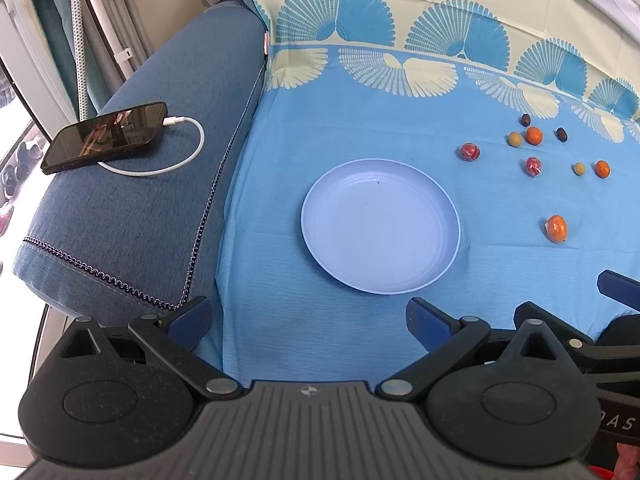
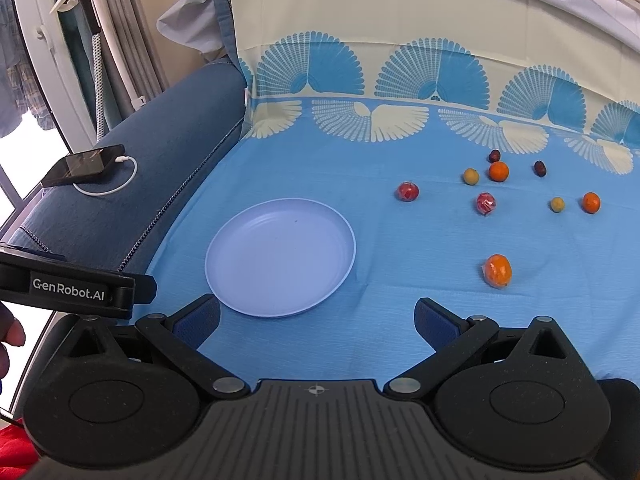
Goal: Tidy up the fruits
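The little fruits (image 2: 497, 270) lie loose on the blue cloth (image 2: 320, 168), all to the right of the plate (image 2: 280, 258) and none in it yet. The nearest, a wrapped orange one, is just right of the plate. The right gripper (image 2: 318, 320) and left gripper (image 1: 308, 320) hang near the plate's front edge, both spread wide, holding nothing. These fruits are round and small – a bump could roll them off, and shiny wrap could slip out – so squeeze gently

A phone (image 1: 105, 136) — white cable (image 1: 176, 151) plugged in — lies on the blue armrest (image 1: 132, 216).
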Motion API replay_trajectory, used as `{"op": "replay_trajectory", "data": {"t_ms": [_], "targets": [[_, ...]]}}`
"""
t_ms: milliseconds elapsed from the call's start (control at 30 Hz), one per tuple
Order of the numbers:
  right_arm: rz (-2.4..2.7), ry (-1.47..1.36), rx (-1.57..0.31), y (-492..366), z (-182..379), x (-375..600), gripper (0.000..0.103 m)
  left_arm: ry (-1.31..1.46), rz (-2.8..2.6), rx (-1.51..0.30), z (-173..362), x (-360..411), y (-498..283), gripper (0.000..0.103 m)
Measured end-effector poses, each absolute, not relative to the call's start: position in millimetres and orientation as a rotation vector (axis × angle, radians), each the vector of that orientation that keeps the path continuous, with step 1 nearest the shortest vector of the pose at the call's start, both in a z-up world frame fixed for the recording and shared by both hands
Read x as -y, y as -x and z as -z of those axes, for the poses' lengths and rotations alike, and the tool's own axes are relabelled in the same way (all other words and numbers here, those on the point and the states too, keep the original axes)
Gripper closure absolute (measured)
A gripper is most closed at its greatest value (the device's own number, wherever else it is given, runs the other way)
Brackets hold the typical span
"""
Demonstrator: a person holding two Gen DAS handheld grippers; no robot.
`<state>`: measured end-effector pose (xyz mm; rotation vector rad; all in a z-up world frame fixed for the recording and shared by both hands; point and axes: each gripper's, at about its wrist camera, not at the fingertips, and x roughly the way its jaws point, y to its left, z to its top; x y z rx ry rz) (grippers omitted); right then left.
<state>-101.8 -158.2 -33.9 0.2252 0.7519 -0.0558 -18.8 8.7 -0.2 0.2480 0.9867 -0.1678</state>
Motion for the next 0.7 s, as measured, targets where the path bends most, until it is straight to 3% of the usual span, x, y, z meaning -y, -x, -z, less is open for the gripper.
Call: {"op": "replay_trajectory", "data": {"t_ms": [367,700], "targets": [[0.086,-0.292,-0.717,105.6,21.5,179.1,0.0,-0.257,0.228,-0.995,-26.4,4.1,15.1,0.0],[0.349,-0.387,-0.5,155.0,-34.3,297.0,0.0,-0.325,0.443,-0.947,-163.7,83.0,14.7,0.0]]}}
